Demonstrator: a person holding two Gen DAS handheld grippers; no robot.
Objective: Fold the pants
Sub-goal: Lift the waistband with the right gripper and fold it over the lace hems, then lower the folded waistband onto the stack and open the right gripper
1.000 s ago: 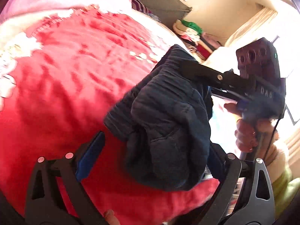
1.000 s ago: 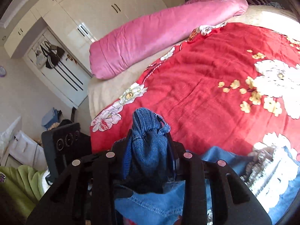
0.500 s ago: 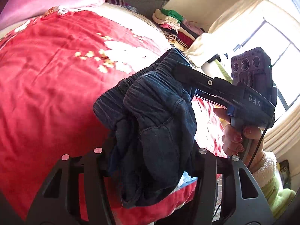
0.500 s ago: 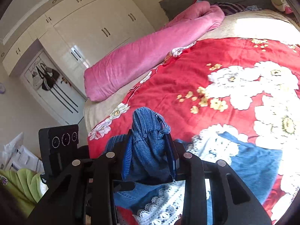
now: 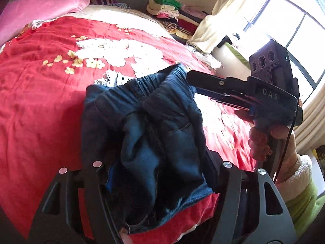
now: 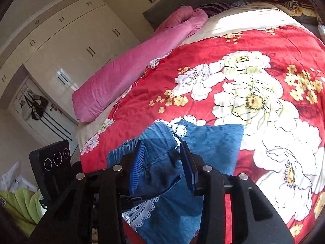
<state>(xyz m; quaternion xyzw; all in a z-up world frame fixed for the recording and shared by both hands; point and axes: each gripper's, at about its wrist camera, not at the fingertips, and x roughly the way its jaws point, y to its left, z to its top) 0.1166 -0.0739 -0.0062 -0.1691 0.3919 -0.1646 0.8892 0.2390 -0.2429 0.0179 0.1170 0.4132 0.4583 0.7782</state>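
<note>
pants (image 5: 154, 126) bunched at the waistband above the red floral bed (image 5: 40, 101), left claw (image 5: 160, 174) clamped on denim, right claw (image 6: 162, 162) parted with cloth loose between; best lower evenly, keep edges aligned, smooth legs flat.

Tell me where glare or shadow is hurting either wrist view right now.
Left wrist view: the window blows out white, and the pants read near-black, backlit. Right wrist view: evenly lit, pants clearly blue, sun patch on the red quilt; fisheye bends the edges.
</note>
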